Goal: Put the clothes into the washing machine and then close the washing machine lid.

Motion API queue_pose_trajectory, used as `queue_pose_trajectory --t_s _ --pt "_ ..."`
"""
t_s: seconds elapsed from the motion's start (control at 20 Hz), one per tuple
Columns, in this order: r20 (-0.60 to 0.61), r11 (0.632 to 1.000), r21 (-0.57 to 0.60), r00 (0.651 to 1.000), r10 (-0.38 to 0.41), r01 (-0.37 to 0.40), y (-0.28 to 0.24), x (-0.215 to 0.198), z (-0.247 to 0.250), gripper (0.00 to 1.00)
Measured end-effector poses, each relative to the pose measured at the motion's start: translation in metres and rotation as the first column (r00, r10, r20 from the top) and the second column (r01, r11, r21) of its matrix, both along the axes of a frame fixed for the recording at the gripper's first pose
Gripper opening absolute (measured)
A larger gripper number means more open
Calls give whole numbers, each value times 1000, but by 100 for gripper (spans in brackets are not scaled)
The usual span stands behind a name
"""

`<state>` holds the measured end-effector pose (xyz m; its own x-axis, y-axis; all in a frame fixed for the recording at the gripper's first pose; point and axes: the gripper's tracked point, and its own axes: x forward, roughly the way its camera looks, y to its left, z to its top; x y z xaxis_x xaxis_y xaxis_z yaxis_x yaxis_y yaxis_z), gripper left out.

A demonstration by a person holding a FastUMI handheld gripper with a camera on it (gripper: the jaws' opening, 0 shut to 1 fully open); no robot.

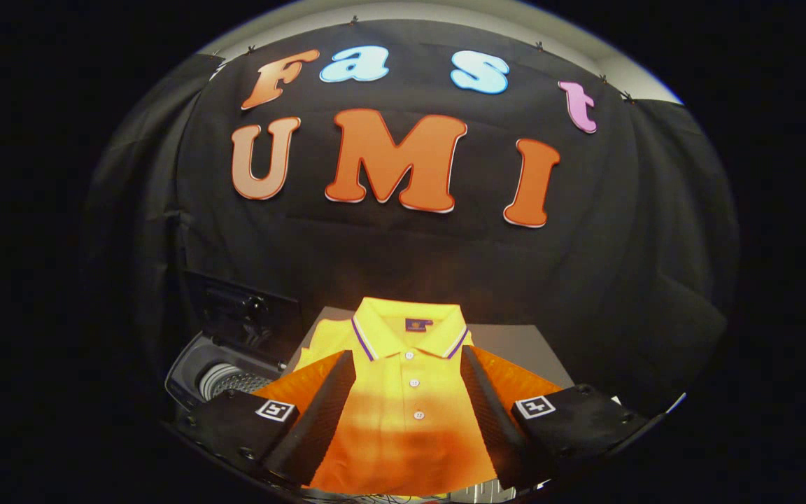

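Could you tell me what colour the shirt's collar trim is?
The polo shirt is yellow; its collar has purple and white stripes, clearest in the gripper view.

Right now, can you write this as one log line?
gripper: open, fingers apart over yellow polo shirt | shirt: flat on table | washing machine: lid open

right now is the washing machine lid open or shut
Open: the washing machine has its lid raised and its drum exposed. The yellow polo shirt lies outside, between the open gripper fingers.

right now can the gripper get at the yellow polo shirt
Probably yes: the gripper is open, fingers spread either side of the yellow polo shirt lying flat, nothing between them.
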<state>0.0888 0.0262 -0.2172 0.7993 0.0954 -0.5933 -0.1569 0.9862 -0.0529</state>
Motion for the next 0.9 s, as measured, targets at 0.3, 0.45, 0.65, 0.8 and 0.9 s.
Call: queue_pose_trajectory --t_s 0.3,0.45,0.65,0.8,0.9 --pt "-133 999 -54 991 -14 6 -10 -8 -52 99" --pt "-200 999 -27 980 -23 18 -10 -14 -68 98" --pt "-272 993 94 962 -37 65 -9 -11 -74 97" --pt "-254 991 118 967 -26 58 -11 -11 -74 91" --pt "-246 994 108 969 -2 29 -7 -11 -74 82"
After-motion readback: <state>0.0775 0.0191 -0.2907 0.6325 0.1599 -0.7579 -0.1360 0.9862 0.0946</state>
